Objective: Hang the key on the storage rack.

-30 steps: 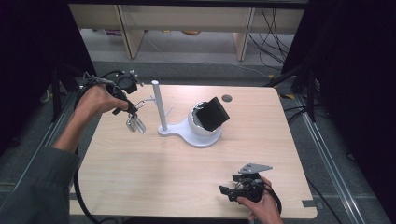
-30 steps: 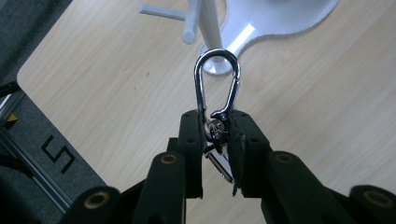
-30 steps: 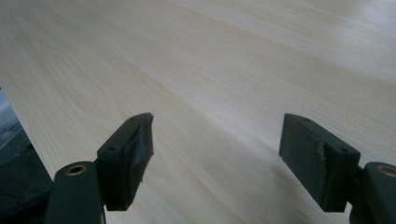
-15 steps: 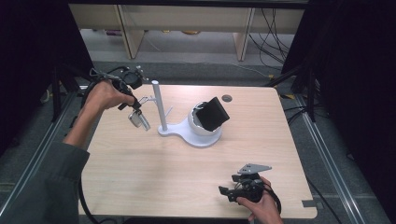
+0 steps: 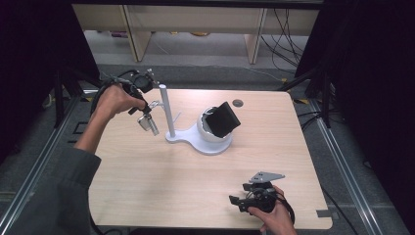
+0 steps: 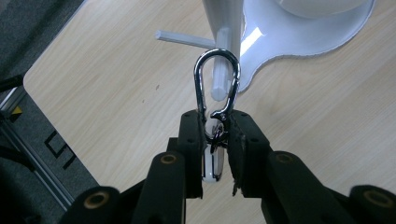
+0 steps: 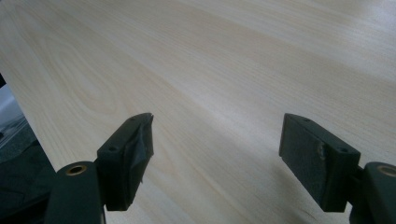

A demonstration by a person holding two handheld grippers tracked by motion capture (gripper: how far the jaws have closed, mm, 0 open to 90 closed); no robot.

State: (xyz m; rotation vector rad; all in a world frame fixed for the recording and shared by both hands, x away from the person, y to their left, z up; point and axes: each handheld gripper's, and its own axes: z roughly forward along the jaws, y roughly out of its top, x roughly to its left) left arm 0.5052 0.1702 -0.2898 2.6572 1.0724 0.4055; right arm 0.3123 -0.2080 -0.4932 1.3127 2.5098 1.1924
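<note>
Right gripper (image 5: 242, 201): rests at the near right table edge, jaws spread wide over bare wood, grasping nothing.
Table (image 5: 161, 186): the near half is bare, leaving ample room for either hand; its edges lie near both grippers.
Left gripper (image 6: 215, 140): raised over the far left of the table, jaws clenched on the keyring end of a carabiner.
Carabiner (image 6: 217, 84): silver loop projecting forward, its opening just before the horizontal peg (image 6: 219, 84) of the white stand (image 5: 169, 115).
Stand base (image 5: 215, 142): bears a white dome with a dark tilted block; well apart from the carabiner.
Risk: the loop may strike the peg tip and twist in the jaws.
Risk: pushing the post sideways may shift the light stand.
</note>
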